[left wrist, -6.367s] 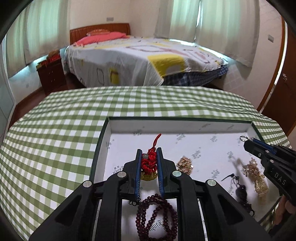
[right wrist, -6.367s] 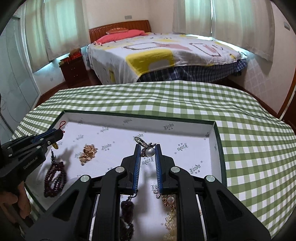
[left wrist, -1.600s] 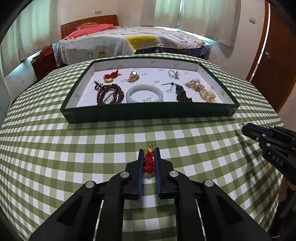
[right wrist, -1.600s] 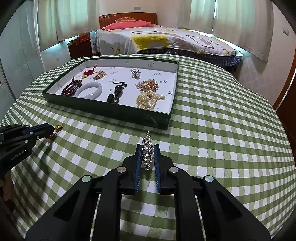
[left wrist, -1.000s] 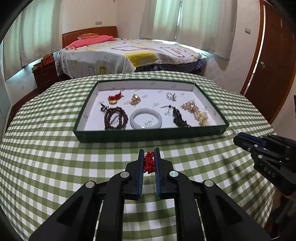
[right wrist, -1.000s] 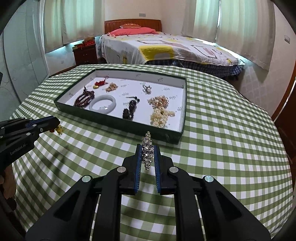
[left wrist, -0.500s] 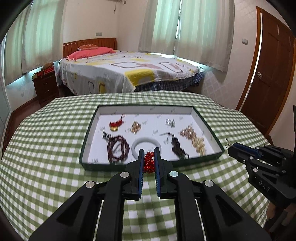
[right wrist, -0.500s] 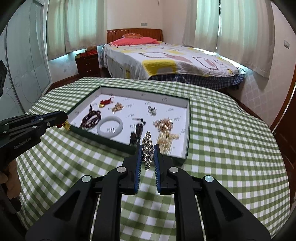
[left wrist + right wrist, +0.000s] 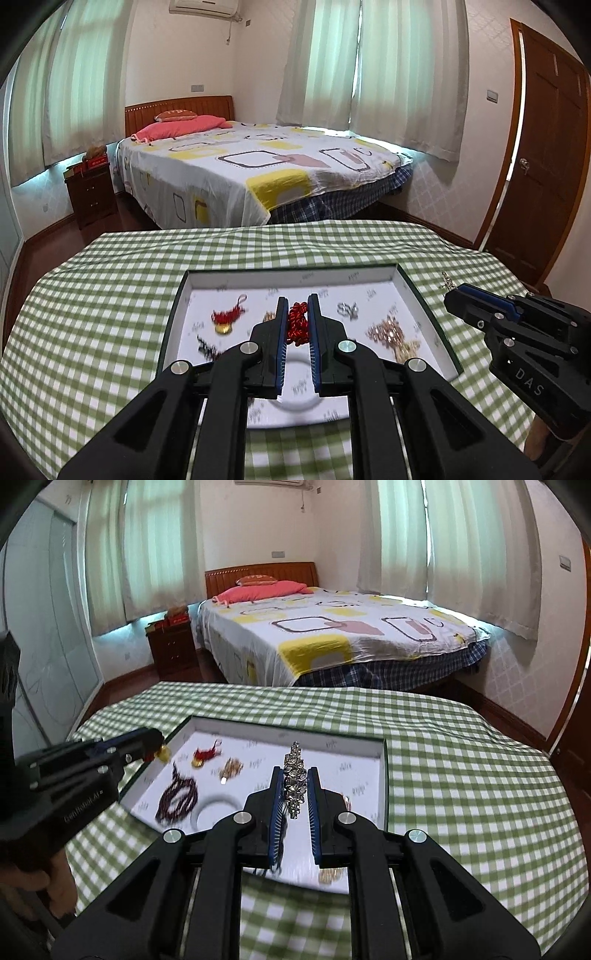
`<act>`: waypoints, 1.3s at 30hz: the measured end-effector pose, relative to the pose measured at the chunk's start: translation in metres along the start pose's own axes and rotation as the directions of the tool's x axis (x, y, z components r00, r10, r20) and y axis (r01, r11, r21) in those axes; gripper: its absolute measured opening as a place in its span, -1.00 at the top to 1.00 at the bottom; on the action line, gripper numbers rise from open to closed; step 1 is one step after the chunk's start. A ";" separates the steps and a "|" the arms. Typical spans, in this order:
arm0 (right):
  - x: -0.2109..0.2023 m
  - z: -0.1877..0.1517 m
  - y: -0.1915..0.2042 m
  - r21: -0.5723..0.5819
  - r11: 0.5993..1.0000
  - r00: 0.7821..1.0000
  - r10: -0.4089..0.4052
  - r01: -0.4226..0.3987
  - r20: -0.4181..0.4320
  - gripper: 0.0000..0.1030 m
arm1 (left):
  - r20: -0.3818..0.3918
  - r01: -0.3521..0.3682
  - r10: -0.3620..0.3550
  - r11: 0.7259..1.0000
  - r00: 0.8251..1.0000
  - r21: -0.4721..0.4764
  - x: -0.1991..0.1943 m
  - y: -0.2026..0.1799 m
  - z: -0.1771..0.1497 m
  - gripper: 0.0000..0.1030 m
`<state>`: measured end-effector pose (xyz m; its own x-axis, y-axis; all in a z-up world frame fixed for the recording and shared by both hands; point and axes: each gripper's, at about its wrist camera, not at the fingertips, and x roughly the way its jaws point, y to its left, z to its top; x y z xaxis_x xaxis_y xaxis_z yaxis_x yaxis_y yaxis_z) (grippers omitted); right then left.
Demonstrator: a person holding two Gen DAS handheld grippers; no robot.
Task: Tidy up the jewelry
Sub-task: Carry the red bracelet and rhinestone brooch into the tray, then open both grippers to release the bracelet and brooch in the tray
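A green tray with a white lining (image 9: 413,291) (image 9: 384,771) sits on the checked tablecloth. It holds a red knot charm (image 9: 227,319) (image 9: 205,756), dark beads (image 9: 177,796), a pale bangle (image 9: 216,808), a silver ring charm (image 9: 347,309) and gold pieces (image 9: 393,334). My left gripper (image 9: 297,325) is shut on a red knotted charm (image 9: 297,324) above the tray. My right gripper (image 9: 295,786) is shut on a rhinestone piece (image 9: 295,779) above the tray's near side. The right gripper shows in the left view (image 9: 448,290); the left one shows in the right view (image 9: 157,744).
The round table with green checked cloth (image 9: 92,314) extends around the tray. Behind it stand a bed (image 9: 251,173), a wooden nightstand (image 9: 90,192) and a door (image 9: 546,177) at the right.
Both grippers have lifted and moved forward over the tray with their pieces still held. The tray now lies directly beneath the fingertips.
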<state>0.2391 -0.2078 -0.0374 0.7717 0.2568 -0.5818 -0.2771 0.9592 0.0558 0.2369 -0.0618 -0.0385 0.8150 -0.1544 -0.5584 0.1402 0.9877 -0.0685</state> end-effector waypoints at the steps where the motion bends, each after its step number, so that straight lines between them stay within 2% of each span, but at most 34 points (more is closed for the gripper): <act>1: 0.006 0.003 -0.002 0.004 1.000 1.000 -0.003 0.003 -0.001 0.74 | 0.000 -0.002 0.002 1.000 1.000 0.002 0.003 0.000 0.002 0.78; 9: 0.062 0.016 -0.017 0.024 0.999 0.998 -0.035 0.037 -0.054 0.74 | -0.048 -0.017 0.017 1.000 0.999 -0.005 0.055 0.000 0.012 0.78; 14: 0.099 0.014 -0.030 0.048 0.998 0.992 -0.044 0.051 -0.121 0.74 | -0.130 -0.014 0.009 0.999 0.991 -0.035 0.094 0.000 0.011 0.78; 20: 0.136 0.013 -0.042 0.086 0.995 0.978 -0.037 0.056 -0.207 0.74 | -0.223 -0.032 0.020 0.998 0.975 -0.047 0.133 0.000 0.010 0.78; 28: 0.166 0.007 -0.045 0.105 0.993 0.950 -0.023 0.059 -0.312 0.74 | -0.286 -0.056 0.043 0.998 0.957 -0.035 0.153 0.000 0.010 0.78; 33: 0.172 0.002 -0.048 0.112 0.991 0.942 -0.026 0.067 -0.336 0.74 | -0.322 -0.067 0.054 0.997 0.945 -0.029 0.165 0.000 0.011 0.78; 39: 0.176 0.002 -0.052 0.113 0.991 0.937 -0.030 0.074 -0.347 0.74 | -0.332 -0.071 0.062 0.997 0.941 -0.013 0.168 -0.003 0.009 0.78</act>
<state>0.3902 -0.2119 -0.1412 0.5332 0.1705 -0.8287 -0.1524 0.9828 0.1041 0.3784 -0.0909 -0.1242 0.5894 -0.0762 -0.8043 0.0746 0.9964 -0.0397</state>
